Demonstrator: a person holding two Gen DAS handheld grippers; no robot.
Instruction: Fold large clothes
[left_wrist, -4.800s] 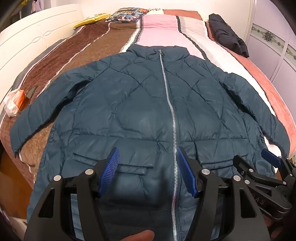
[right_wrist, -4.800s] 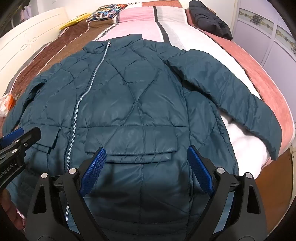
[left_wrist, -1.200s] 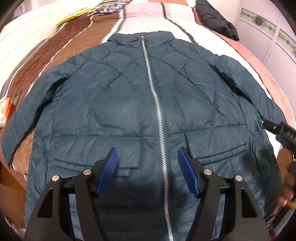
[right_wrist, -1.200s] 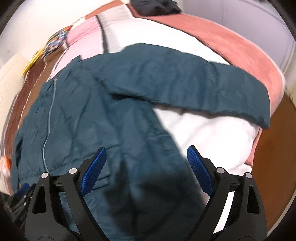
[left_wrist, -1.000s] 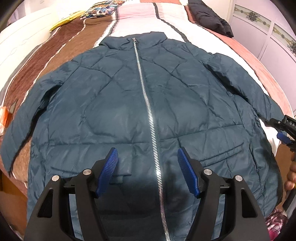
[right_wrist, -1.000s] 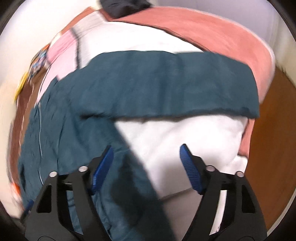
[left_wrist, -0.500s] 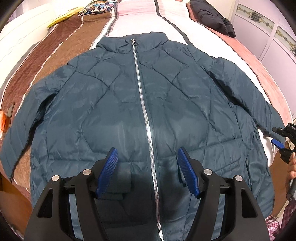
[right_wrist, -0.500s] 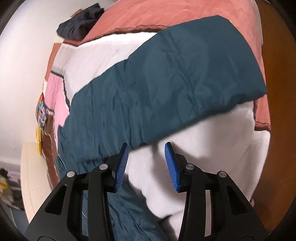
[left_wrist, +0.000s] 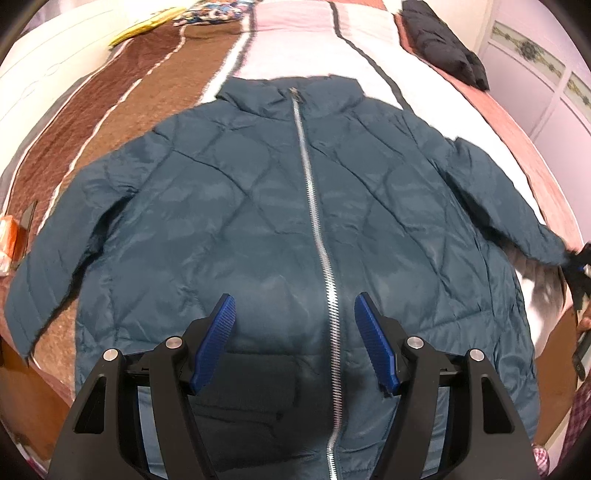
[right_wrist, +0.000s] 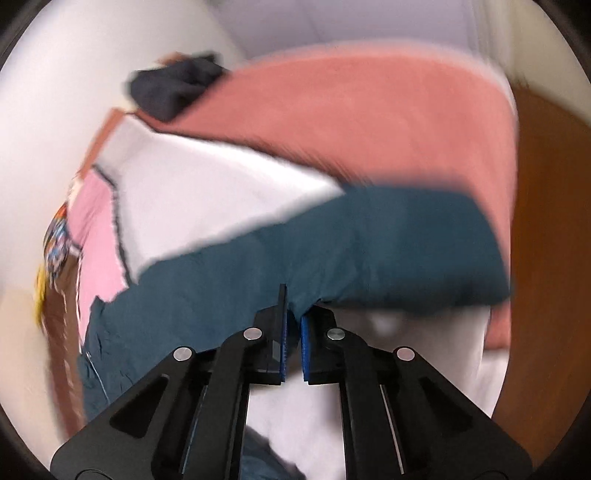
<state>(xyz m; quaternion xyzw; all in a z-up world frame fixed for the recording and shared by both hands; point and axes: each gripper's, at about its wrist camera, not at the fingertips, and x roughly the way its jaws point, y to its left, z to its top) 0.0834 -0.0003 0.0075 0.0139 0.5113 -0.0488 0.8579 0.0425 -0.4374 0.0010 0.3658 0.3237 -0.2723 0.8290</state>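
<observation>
A dark teal quilted jacket (left_wrist: 258, 229) with a silver zipper (left_wrist: 314, 206) lies face up on the bed, collar far, sleeves spread. My left gripper (left_wrist: 291, 332) is open and empty, hovering over the jacket's lower front beside the zipper. My right gripper (right_wrist: 293, 325) is shut on the lower edge of the jacket's right sleeve (right_wrist: 369, 251) near the cuff. In the left wrist view the right gripper (left_wrist: 578, 266) shows at the sleeve's cuff end at the far right.
The bed has a striped cover, brown (left_wrist: 122, 110), pink, white and salmon (right_wrist: 369, 122). A black garment (left_wrist: 443, 55) lies at the far right of the bed. An orange packet (left_wrist: 7, 236) lies at the left edge. Wooden floor (right_wrist: 546, 221) lies beyond the right edge.
My right gripper has closed from open onto the sleeve's edge. My left gripper has shifted slightly over the jacket's front and stays open.
</observation>
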